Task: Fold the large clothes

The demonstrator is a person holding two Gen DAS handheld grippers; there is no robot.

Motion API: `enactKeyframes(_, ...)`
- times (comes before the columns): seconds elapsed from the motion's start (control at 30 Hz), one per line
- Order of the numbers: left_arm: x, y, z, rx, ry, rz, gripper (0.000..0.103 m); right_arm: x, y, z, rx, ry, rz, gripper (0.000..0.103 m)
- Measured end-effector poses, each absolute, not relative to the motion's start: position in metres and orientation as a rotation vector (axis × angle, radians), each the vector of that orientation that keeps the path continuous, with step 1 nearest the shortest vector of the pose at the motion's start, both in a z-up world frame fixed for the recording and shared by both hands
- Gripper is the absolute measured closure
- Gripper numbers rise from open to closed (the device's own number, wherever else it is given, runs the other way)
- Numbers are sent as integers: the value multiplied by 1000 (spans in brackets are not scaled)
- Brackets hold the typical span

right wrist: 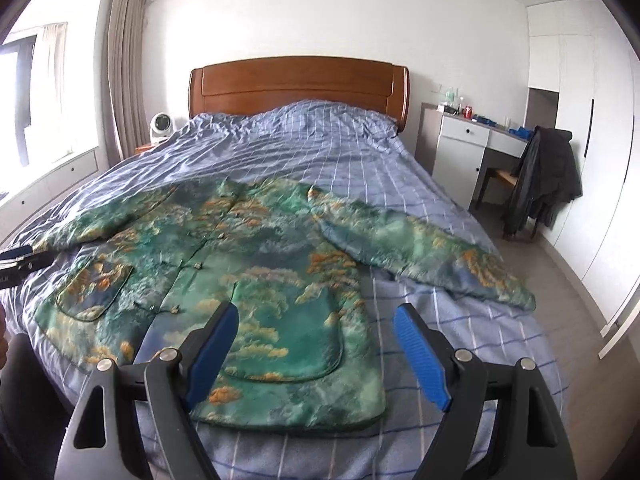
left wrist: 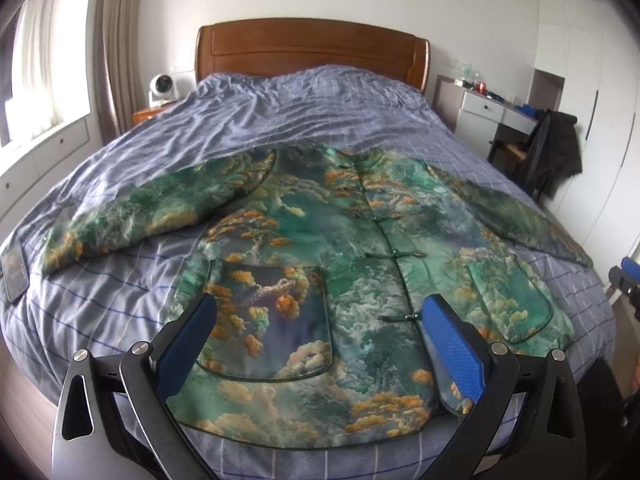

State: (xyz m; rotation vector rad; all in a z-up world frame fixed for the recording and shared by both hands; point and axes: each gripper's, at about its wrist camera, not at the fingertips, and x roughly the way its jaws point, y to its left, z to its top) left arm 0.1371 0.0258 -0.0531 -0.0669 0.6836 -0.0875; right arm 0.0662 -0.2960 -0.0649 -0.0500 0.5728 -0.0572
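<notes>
Jacket (left wrist: 320, 240) lies flat on checked bed (left wrist: 280, 112); left gripper (left wrist: 320, 344) and right gripper (right wrist: 316, 344) gape empty.

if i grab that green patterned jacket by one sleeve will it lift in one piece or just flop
Likely to flop: the jacket lies flat and limp, and its sleeve bends over the bed's wrinkles. Its quilted, puffy look suggests some bulk, so the body would probably drag. The sheen hints at slippery fabric, so the hold may slide.

green jacket (left wrist: 320, 240) (orange clouds), blue-checked duvet (left wrist: 280, 112)
</notes>
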Motion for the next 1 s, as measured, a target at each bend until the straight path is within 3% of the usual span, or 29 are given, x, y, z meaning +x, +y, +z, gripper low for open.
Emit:
enactKeyframes(0.67, 139, 9, -69, 26, 730, -74, 1, 101, -374, -74, 34, 621, -142, 21)
enactKeyframes(1.0, 142, 4, -81, 19, 773, -75, 1, 130, -569, -101, 605, 698, -316, 21)
